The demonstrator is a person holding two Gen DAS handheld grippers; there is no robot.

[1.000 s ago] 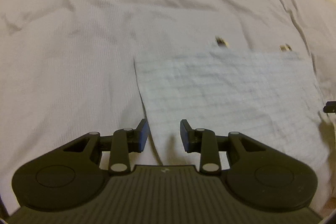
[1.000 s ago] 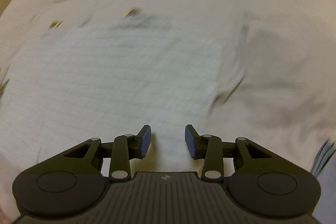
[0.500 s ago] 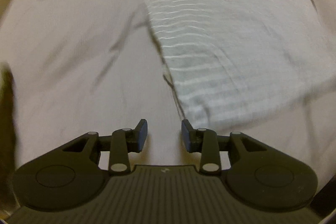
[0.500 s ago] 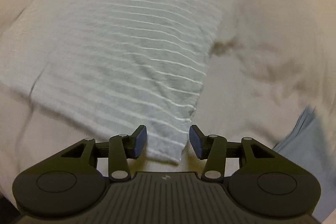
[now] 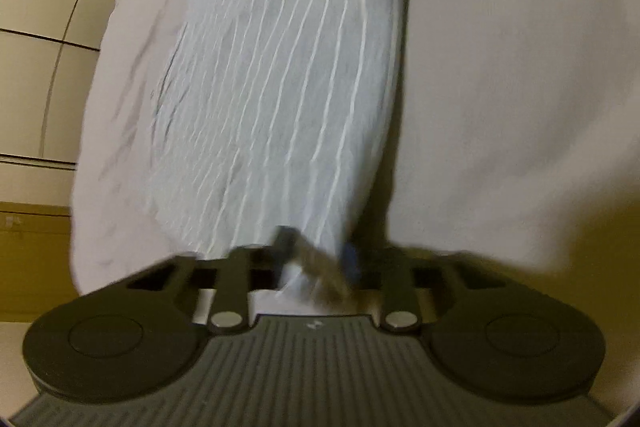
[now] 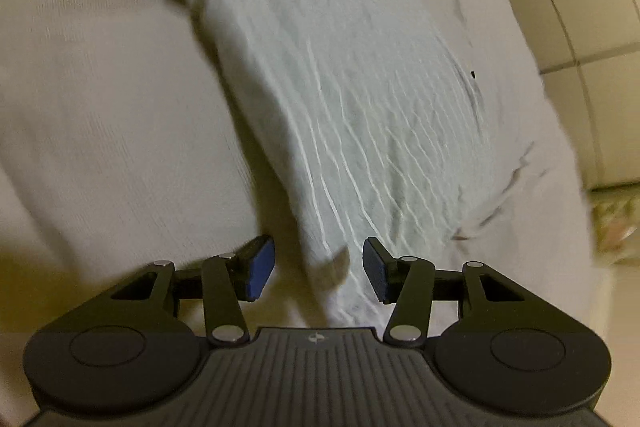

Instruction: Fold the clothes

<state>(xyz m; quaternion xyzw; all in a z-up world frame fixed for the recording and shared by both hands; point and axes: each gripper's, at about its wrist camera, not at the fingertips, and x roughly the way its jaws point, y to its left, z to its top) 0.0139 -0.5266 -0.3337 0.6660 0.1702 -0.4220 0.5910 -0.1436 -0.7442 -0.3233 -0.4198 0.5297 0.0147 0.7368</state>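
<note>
A wide white bed sheet [image 5: 520,87] fills most of both views, rumpled toward its edge, with pale cabinet panels [image 5: 44,39] beyond it. On the sheet lies the striped garment [image 5: 288,75], light grey-blue with thin white lines, already reduced to a flat oblong with straight sides; in the right wrist view the same garment [image 6: 360,99] runs away from the camera with one long edge raised slightly off the sheet and casting a shadow.

The left gripper [image 5: 316,255] is at the near end of the garment, and a corner of cloth sits between its fingers, but the frame is smeared with motion there, so I cannot tell whether the jaws are clenched on the fabric or merely straddling it. The right gripper [image 6: 319,269] is released, its blue-padded fingers [image 6: 260,269] spread wide on either side of the garment's near corner, with the cloth lying between them but not pinched.

As a judgement, the folding looks well advanced: the piece is already compact and squared. What seems left is one more fold, or lifting the bundle away, which would need both corners gripped first.
</note>
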